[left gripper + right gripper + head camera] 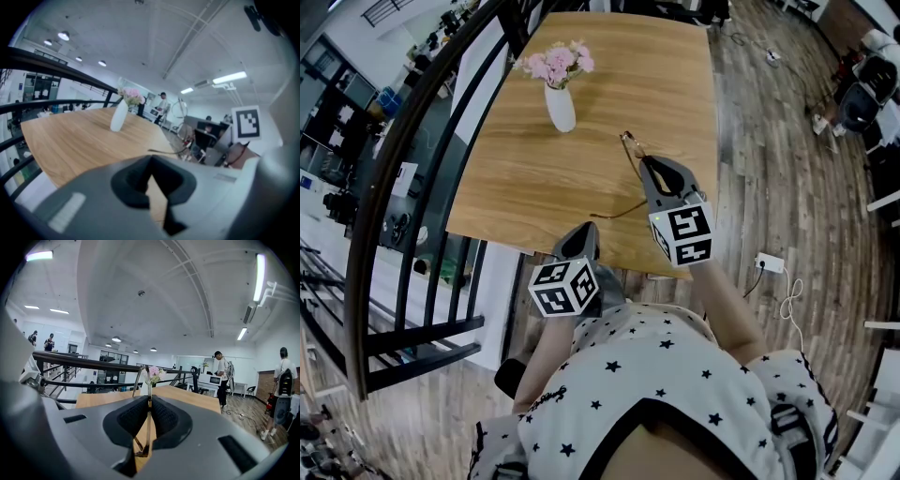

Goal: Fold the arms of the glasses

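Clenched on the glasses (628, 142) near the right edge of the wooden worktop (525, 187): the right tool (645, 162), its marker cube toward the person. From the right gripper view, the right tool (150, 401) seen closed tight, with the thin frame of the glasses (149, 427) pinched edge-on between the dark ribbed pads (133, 416). Lifted clear of the wood at the frame end, with one arm (628, 209) swung out toward the near left and sloping down close to the surface; contact there not clear.

Closed on nothing at the worktop's near edge: the left tool (584, 234), to the near left of the glasses and apart from them. From the left gripper view, the left tool (151, 159) shown with tips together, bare wood visible through the gap behind them, and the outstretched arm (164, 151) as a thin dark line just beyond.

Toward the far left, well apart from both tools: a white vase (561, 108), upright, with pink flowers (558, 64). Left of the worktop, a dark curved railing (412, 141); to the right, plank floor (769, 169) with a white power strip (769, 262). At the bottom of the head view, the person's star-printed top (675, 375). In the background of the right gripper view, people (220, 373) standing under strip lights.
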Motion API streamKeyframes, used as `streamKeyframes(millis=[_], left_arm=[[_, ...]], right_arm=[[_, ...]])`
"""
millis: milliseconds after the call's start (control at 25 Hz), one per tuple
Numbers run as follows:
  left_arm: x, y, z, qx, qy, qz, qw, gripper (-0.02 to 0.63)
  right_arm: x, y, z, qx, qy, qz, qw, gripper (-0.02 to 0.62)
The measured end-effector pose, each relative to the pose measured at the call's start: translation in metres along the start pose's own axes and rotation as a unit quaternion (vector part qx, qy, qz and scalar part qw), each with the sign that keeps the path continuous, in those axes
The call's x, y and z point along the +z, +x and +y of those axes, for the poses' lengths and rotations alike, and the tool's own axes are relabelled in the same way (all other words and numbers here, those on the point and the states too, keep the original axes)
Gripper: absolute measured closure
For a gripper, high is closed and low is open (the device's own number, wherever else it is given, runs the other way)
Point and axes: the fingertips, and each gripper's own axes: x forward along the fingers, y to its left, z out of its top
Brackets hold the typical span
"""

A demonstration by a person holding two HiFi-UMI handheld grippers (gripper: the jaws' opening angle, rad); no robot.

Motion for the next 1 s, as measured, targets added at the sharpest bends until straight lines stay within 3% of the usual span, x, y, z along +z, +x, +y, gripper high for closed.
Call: streamKeyframes(millis=[1000], left_arm=[[0.026,0.007,-0.001,-0.006,-0.002,-0.028,0.9996,0.597]], right_arm=[[0.005,-0.002,0.009,0.009,0.007,-0.008,1.0,0.563]])
